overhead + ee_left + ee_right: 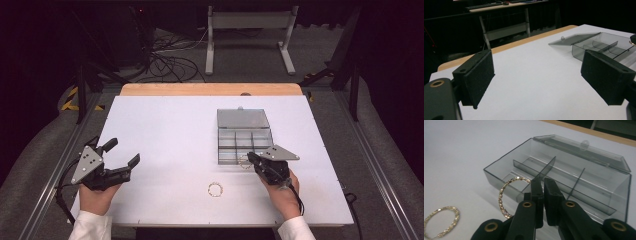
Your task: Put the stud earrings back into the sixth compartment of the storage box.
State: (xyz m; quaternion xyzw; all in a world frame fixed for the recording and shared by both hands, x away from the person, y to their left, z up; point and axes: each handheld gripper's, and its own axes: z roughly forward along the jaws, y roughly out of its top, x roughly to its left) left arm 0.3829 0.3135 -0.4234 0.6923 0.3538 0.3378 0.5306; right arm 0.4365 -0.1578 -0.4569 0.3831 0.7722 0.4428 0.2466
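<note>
A smoky clear compartment box (220, 148) lies open right of the table's middle, its lid flat behind it. My right gripper (251, 158) is shut on a gold beaded bracelet (244, 161), holding it upright just in front of the box's near wall. In the right gripper view the bracelet (503, 195) loops out to the left of the closed jaws (542, 183), close to the box (599, 183). A second gold bracelet (215, 189) lies flat on the white table; it also appears in the right gripper view (441, 221). My left gripper (124, 152) rests at the table's left, open and holding nothing.
The white table top (165, 125) has a wooden strip (210, 89) along its far edge. In the left gripper view the box (599, 45) is off to the right beyond the wide-apart jaws (536, 75). A metal stand (248, 30) and cables lie on the floor behind.
</note>
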